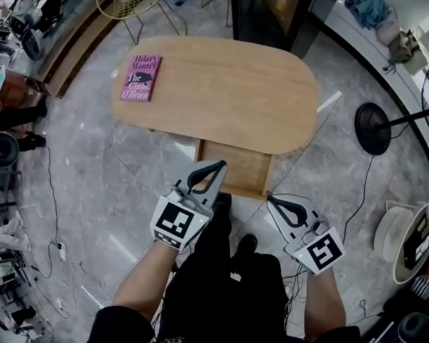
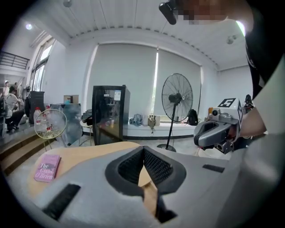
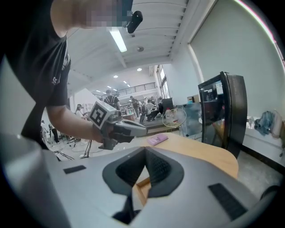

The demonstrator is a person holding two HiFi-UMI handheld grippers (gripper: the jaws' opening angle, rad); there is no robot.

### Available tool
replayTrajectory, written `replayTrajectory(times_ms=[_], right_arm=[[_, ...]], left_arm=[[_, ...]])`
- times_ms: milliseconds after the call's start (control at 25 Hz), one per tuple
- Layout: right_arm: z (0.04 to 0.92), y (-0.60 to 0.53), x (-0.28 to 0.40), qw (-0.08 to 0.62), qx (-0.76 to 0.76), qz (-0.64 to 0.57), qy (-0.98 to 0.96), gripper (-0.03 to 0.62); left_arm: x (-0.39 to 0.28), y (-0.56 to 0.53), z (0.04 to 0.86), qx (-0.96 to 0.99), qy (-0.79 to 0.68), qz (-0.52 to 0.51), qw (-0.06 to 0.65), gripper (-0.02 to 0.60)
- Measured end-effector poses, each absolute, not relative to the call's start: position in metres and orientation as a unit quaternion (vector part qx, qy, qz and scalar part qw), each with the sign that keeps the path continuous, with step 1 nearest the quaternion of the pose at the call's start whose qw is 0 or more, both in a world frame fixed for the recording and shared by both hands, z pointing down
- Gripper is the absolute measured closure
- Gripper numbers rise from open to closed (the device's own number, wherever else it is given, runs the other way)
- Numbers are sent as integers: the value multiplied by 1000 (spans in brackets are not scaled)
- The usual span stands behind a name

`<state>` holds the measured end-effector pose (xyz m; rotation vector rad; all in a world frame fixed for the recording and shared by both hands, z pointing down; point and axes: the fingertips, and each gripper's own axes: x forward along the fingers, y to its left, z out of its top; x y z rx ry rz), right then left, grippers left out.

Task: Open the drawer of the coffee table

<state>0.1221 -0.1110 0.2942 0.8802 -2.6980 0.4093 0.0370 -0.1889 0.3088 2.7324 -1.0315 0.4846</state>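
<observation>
The oval wooden coffee table (image 1: 224, 83) stands ahead of me, and its drawer (image 1: 236, 168) is pulled out from the near edge, showing a bare wooden inside. My left gripper (image 1: 218, 166) is held up high over the drawer's left part, jaws shut with nothing between them. My right gripper (image 1: 271, 200) hangs to the right of the drawer, also shut and holding nothing. In the left gripper view the closed jaws (image 2: 143, 150) point over the tabletop (image 2: 89, 156). The right gripper view shows closed jaws (image 3: 144, 153) above the drawer corner (image 3: 142, 187).
A pink book (image 1: 140, 77) lies on the table's far left end. A floor fan base (image 1: 373, 128) stands to the right, with a black glass cabinet (image 2: 109, 113) behind the table. A round yellow wire stool (image 1: 129, 1) is at the back left. Cables (image 1: 58, 218) trail on the floor.
</observation>
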Motion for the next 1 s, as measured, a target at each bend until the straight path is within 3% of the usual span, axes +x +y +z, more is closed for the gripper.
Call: replayTrajectory(times_ms=[400,1000], right_arm=[[206,-55,154,130,334,106,-927,588],[150,44,192,110,369,130,-914,589]], left_arm=[[74,-128,203,933,-329,111,91,572],[80,-23,114,932,-340,104,65,571]])
